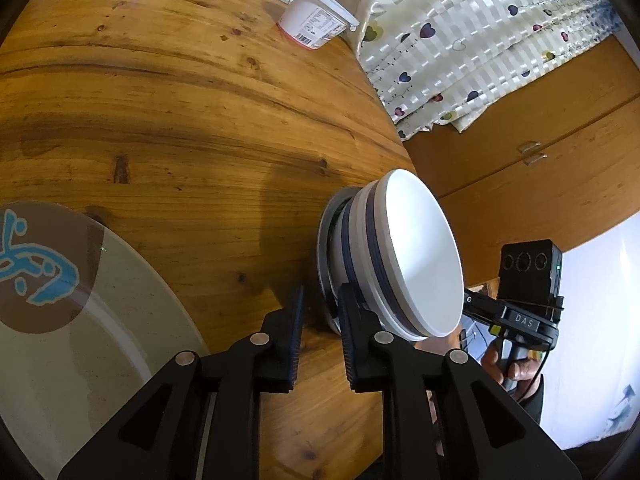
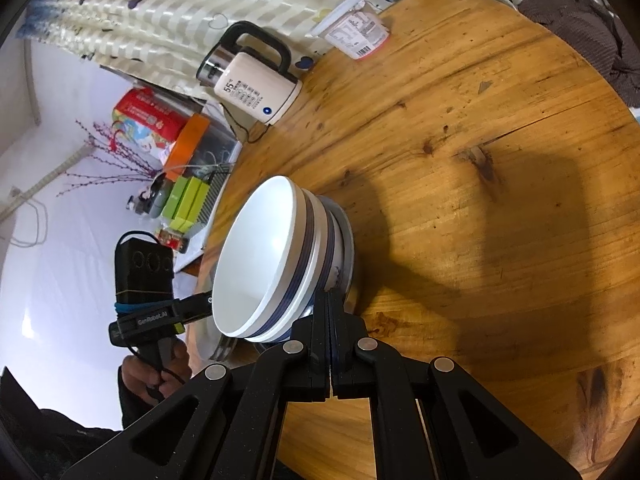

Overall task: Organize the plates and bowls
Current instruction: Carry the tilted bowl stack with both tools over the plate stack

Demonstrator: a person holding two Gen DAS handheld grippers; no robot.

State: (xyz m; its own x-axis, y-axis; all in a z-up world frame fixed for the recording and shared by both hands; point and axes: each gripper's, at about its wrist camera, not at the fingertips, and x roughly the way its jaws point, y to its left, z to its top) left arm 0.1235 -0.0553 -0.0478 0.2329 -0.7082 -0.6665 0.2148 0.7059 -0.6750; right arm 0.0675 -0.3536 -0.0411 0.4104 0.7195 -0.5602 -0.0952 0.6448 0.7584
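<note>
Black left gripper [image 1: 320, 316] stands slightly parted over bare wood, gripping nothing. Right gripper [image 2: 330, 320] is closed. Two stacked bowls [image 2: 276, 256] crowd the table [image 2: 480, 128] edge; one plate [image 1: 100, 360] lies at eight o'clock.

- The right gripper [image 2: 331, 320] reaches up from 6 o'clock, its jaws pressed together with nothing visible between them.
- Its tips sit against the stack of white, blue-banded bowls [image 2: 276, 256] at the centre, near the wooden table [image 2: 500, 152] edge.
- At 11 o'clock stands a cream kettle [image 2: 252, 76]; at 12 o'clock, a white tub [image 2: 354, 32].
- At 8 o'clock a hand [image 2: 154, 376] grips the left gripper's handle.
</note>
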